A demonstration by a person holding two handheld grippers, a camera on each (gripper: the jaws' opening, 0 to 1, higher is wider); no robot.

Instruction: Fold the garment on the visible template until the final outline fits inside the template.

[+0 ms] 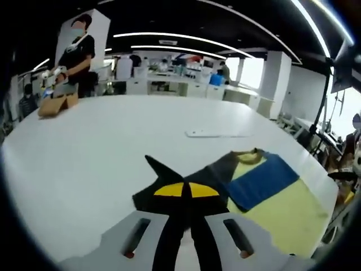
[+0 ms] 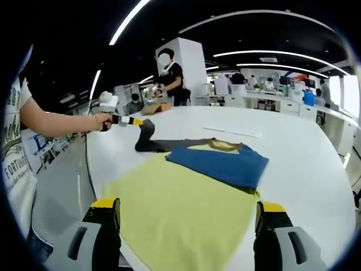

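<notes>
The left gripper has its fingers pinched on the dark sleeve of the garment, which lies on the yellow template mid-surface. Carry it low over the blue panel (no tugging). The right gripper hangs with fingers wide.

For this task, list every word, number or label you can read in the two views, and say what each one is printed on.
"FOR...": dark print, cut off at the edge, on the person's white shirt in the right gripper view; the letters above it are too blurred to read.
Nothing readable on the garment, the table or the left gripper.
</notes>
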